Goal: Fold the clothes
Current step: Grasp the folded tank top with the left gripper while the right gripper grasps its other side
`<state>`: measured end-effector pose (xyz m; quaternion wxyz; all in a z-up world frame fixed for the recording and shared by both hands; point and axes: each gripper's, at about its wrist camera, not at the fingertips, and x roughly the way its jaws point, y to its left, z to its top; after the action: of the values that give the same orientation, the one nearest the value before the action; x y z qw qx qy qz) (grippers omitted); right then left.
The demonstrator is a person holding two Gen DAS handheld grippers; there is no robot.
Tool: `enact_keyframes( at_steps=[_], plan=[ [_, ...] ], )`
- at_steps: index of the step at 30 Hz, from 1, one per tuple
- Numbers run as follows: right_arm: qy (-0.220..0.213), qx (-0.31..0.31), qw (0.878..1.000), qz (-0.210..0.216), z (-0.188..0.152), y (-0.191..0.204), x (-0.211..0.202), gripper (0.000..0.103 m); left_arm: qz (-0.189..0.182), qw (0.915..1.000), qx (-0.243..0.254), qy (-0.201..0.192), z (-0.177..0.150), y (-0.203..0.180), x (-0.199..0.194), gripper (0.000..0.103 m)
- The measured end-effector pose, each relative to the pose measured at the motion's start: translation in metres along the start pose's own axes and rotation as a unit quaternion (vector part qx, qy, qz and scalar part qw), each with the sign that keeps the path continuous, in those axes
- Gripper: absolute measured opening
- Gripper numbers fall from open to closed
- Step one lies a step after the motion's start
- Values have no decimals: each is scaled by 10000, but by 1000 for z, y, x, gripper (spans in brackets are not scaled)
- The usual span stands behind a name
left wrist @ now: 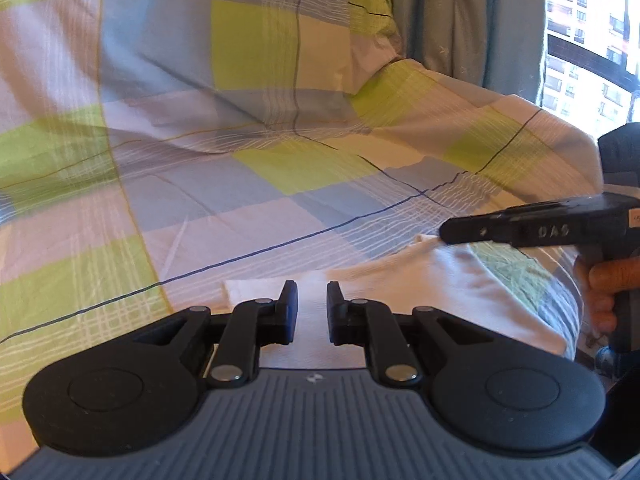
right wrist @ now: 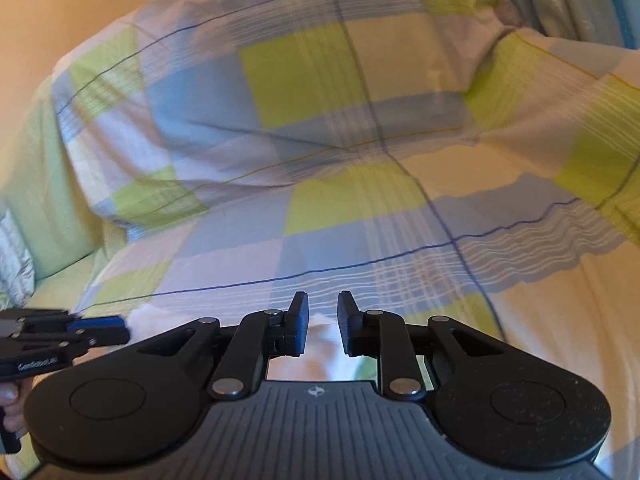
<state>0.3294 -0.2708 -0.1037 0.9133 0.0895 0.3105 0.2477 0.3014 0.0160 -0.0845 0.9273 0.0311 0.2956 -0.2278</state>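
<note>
Bed w/ checked duvet (left wrist: 248, 184) in green, blue and lilac fills both views; matching pillow (left wrist: 224, 40) leans at the far end, grey curtain (left wrist: 460, 20) behind it, window (left wrist: 592, 32) w/ buildings outside at top right of left wrist view.

White garment (left wrist: 460, 292) lies on the duvet at near edge, partly folded, a green printed patch showing on its right part. Flat white strip of it runs under and between the left gripper (left wrist: 311, 298) fingers.

Left gripper: fingers narrow, small gap, cloth seen in the gap below; pads don't look pressed on it, so not gripping as far as I can tell. Points down at the garment.

Right gripper (left wrist: 452, 234) comes in from right in left wrist view, hand (left wrist: 604, 284) on its handle; its tip sits at the garment's raised upper edge, contact unclear. In its own view the right gripper (right wrist: 322, 312) fingers are narrow w/ a gap, blurry white cloth (right wrist: 324, 348) below the gap, nothing clamped that I can see.

Left gripper (right wrist: 120, 330) also shows at left edge of right wrist view, low over white cloth, near the right one, not touching.
</note>
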Motion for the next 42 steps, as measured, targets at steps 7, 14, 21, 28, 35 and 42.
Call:
enact_keyframes(
  at_steps=[7, 14, 21, 28, 35, 42],
  plan=[
    [565, -611, 9965, -113, -5, 17, 39, 15, 418, 9985, 43, 364, -1, 15, 29, 12],
    [442, -274, 9971, -560, -3, -6, 32, 18, 555, 9981, 6, 274, -5, 25, 17, 8],
    [-157, -537, 9947, -860, -10, 1, -19, 23, 897, 9934, 700, -167, -5, 11, -35, 21],
    [113, -2185, 9740, -592, -62, 74, -76, 43, 275, 9481, 3164, -133, -48, -85, -78, 42],
    [724, -4423, 8881, -1019, -127, 139, -71, 43, 828, 8550, 5101, 451, -104, -138, -54, 44],
    [916, -5631, 8132, -1153, -142, 161, -28, 43, 1063, 8283, 5495, 263, -106, -140, -26, 48]
  ],
)
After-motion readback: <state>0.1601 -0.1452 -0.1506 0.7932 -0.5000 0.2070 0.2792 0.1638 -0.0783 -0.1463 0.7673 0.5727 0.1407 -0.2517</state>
